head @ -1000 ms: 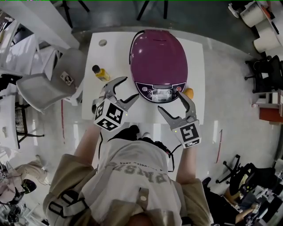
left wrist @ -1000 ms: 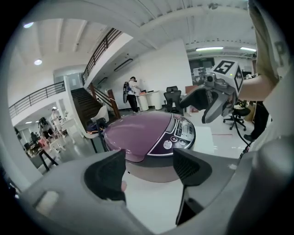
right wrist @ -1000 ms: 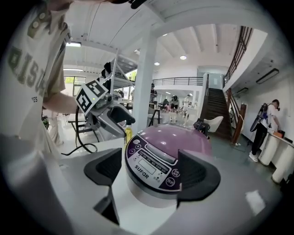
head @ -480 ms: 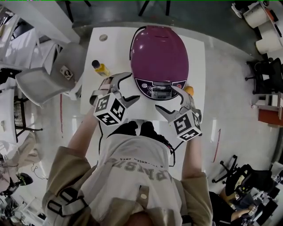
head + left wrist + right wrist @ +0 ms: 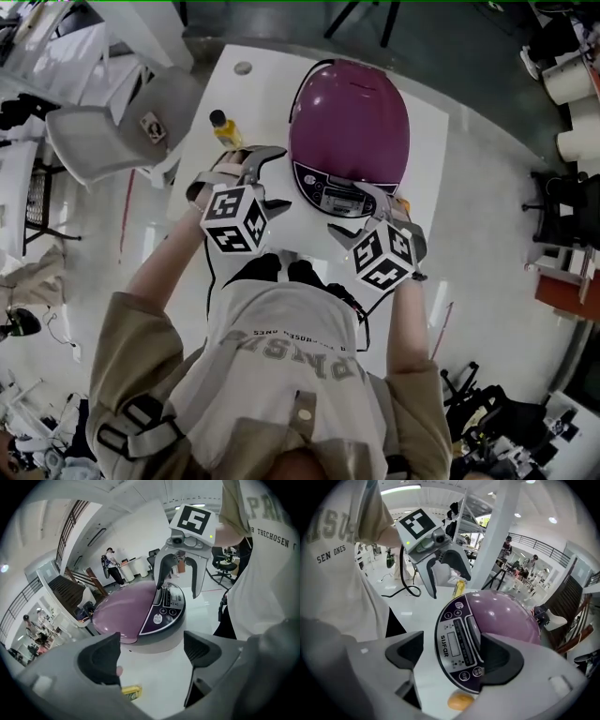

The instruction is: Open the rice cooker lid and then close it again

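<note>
Just opening, left tongs point(image 5: 152, 653) hold nothing; right tongs point(image 5: 450, 657) gape empty, apparently masking part of rice cooker's point(image 5: 349, 122) panel point(image 5: 455, 648).

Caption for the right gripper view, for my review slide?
Open right gripper faces the closed purple rice cooker and its control panel; small orange object on the white table.

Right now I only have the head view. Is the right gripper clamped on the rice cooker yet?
Observer: No. The right gripper view shows the right gripper with its jaws apart. The rice cooker's control panel shows in the gap, and nothing is gripped.
Operator: Left one?
Observer: The left gripper has just been opening its jaws. Only bare table lies between them.
Operator: Lid seam?
Observer: In the left gripper view the lid sits down on the body, with no gap showing.
</note>
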`<state>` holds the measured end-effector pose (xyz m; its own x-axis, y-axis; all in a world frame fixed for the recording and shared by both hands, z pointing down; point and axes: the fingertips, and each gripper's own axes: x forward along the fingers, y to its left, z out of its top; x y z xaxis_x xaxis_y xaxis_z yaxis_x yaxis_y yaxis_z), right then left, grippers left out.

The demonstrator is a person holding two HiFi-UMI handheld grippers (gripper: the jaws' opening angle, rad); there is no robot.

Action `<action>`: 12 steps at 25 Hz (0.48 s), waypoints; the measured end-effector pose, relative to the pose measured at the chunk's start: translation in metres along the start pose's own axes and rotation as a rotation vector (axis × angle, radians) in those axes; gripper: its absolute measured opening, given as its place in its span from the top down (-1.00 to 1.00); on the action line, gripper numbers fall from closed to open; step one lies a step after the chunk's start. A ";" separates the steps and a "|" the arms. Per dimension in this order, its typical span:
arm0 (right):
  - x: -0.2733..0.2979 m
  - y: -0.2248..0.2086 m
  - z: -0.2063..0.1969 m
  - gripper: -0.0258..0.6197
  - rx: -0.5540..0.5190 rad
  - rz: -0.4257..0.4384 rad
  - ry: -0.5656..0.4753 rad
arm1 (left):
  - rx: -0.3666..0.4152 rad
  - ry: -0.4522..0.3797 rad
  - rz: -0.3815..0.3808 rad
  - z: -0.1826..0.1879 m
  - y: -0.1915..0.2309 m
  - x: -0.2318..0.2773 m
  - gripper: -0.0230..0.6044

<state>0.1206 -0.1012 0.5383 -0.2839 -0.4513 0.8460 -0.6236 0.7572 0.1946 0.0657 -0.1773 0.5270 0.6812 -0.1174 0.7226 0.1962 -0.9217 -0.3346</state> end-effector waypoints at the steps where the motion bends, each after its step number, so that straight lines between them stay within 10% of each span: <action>1: 0.001 0.000 -0.001 -0.21 -0.011 0.004 0.014 | 0.004 0.011 0.005 -0.001 0.000 0.000 -0.46; 12: 0.008 0.003 -0.007 -0.22 -0.093 0.007 0.116 | 0.022 0.037 0.021 0.009 -0.002 0.007 -0.49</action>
<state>0.1212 -0.0991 0.5487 -0.1987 -0.3922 0.8982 -0.5504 0.8029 0.2289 0.0766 -0.1734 0.5273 0.6588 -0.1506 0.7371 0.1975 -0.9108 -0.3626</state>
